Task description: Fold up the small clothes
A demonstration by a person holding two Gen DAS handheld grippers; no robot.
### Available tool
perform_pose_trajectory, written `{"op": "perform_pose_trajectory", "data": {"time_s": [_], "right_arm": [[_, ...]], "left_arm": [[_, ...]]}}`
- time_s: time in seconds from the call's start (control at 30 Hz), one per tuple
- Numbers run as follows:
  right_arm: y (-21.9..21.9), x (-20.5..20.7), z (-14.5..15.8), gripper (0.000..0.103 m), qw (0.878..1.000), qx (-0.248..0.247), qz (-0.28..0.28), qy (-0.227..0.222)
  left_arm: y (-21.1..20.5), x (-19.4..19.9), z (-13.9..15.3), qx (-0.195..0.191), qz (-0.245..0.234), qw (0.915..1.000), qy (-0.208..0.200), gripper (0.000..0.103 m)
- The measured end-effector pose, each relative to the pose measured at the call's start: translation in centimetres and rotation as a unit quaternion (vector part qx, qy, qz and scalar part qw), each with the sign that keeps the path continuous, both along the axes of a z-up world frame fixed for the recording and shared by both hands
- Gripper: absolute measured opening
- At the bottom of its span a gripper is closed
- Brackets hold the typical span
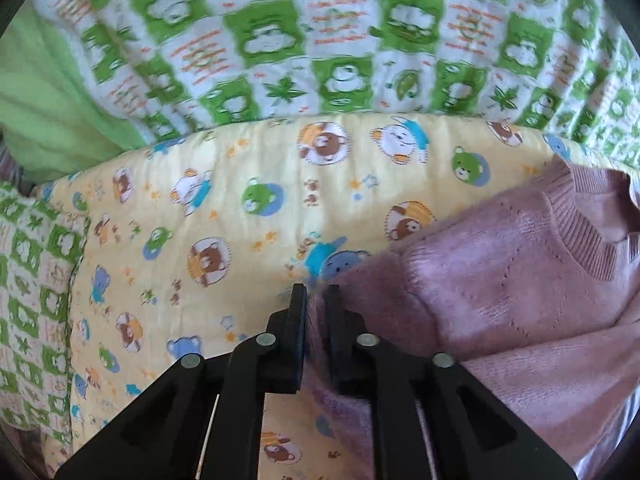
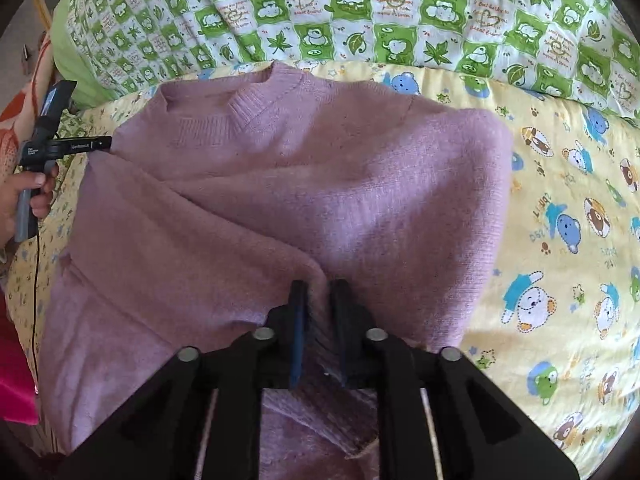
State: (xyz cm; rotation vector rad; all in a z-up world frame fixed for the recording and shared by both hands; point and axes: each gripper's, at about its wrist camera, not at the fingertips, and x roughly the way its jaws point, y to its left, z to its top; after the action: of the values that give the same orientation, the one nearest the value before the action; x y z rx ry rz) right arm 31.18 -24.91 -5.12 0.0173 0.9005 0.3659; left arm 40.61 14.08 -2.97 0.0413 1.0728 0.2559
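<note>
right gripper [image 2: 319,292] fingers pinch pink sweater [image 2: 304,184] hem | left gripper [image 1: 316,296] fingers pinch its edge | yellow quilt [image 2: 560,184] bare rightward

We see a plain mauve-pink sweater [image 2: 304,184] on a pale yellow sheet [image 2: 560,240] printed with cartoon bears; beyond the sweater, a quilt [image 2: 360,8] checked green and white with orange lettering.

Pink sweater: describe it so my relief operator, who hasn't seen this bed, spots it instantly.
On the bed, find the yellow cartoon-bear quilt below the green-and-white checkered blanket. The pink sweater lies across it, ribbed neckline toward the blanket. It is the only plain, unprinted knit there, pinched by both tools.
</note>
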Motion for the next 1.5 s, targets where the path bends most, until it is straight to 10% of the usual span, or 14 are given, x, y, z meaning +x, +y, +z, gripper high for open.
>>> {"op": "perform_pose_trajectory", "data": {"time_s": [0.07, 0.13, 0.47, 0.67, 0.83, 0.9, 1.5], "right_arm": [[0.4, -0.4, 0.7, 0.056, 1.000, 0.014, 0.004, -0.005], [0.6, -1.0, 1.5, 0.063, 0.999, 0.018, 0.002, -0.028], [-0.6, -3.7, 2.0, 0.063, 0.995, 0.094, -0.008, -0.029], [-2.4, -3.0, -0.5, 0.059, 0.995, 0.071, -0.071, -0.002], [-4.1, -4.8, 0.9, 0.061, 0.992, 0.051, -0.112, -0.022], [-5.1, -6.1, 1.6, 0.061, 0.990, 0.065, -0.124, -0.026], [-5.7, -23.2, -0.9, 0.061, 0.985, 0.113, -0.130, 0.022]], "left_arm": [[0.8, -1.2, 0.6, -0.007, 0.015, 0.9998, -0.009, 0.025], [2.0, -2.9, 1.8, -0.016, 0.026, 0.9993, -0.023, 0.032], [-2.4, -11.0, 2.9, -0.180, -0.020, 0.9821, -0.051, 0.037], [-4.7, -12.1, -3.4, -0.131, -0.014, 0.9911, 0.020, 0.039], [-2.9, -14.8, -1.9, -0.142, 0.002, 0.9898, 0.007, 0.038], [-2.3, -16.3, -0.8, -0.139, 0.009, 0.9903, 0.003, 0.054], [-3.4, -40.9, -3.5, -0.190, 0.050, 0.9795, 0.044, 0.069]]}}
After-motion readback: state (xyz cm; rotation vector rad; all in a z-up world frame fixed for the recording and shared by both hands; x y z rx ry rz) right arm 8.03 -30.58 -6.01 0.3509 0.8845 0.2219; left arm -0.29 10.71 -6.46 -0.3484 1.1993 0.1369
